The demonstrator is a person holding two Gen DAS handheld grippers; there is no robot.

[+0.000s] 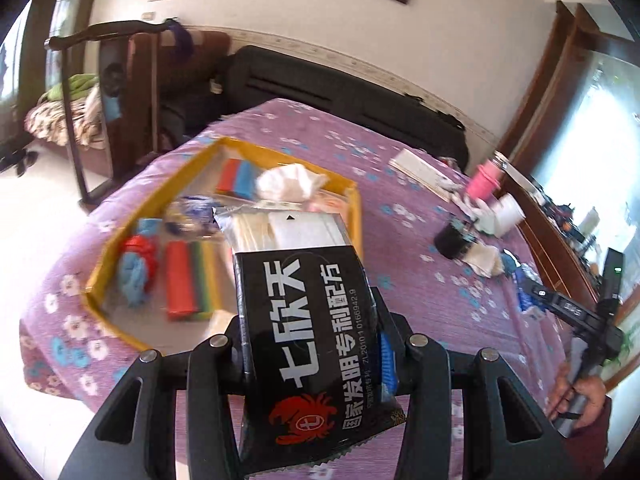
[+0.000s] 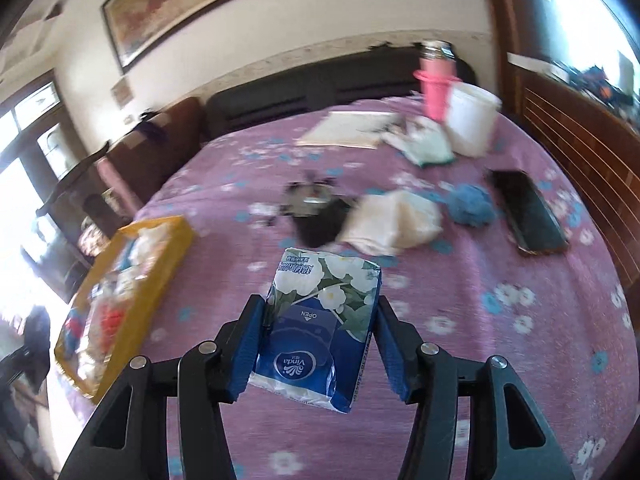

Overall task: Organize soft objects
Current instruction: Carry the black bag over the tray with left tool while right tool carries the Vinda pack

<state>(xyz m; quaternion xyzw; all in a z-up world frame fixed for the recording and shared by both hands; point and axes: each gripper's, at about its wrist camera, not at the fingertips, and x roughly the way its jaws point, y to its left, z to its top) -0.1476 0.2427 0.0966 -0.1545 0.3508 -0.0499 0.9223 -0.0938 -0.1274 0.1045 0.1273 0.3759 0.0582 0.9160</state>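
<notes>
My left gripper [image 1: 310, 344] is shut on a black packet with white Chinese lettering [image 1: 304, 320], held above the purple bedspread next to the yellow box [image 1: 352, 208]. The box holds coloured sponges [image 1: 188, 280], a red and blue cloth [image 1: 136, 268] and white tissue [image 1: 288, 182]. My right gripper [image 2: 320, 344] is shut on a blue Vinda tissue pack [image 2: 320, 324], held over the bed. The yellow box [image 2: 160, 268] lies to its left. A white cloth [image 2: 394, 220] and a blue puff [image 2: 472, 204] lie beyond.
On the bed lie a black phone [image 2: 528, 212], a dark furry object [image 2: 316, 216], a white tub [image 2: 470, 120], a pink cup [image 2: 434, 88], a green-white cloth [image 2: 424, 144] and papers [image 2: 348, 128]. A black headboard [image 2: 280, 104] is behind. A wooden rail [image 2: 576, 152] runs on the right.
</notes>
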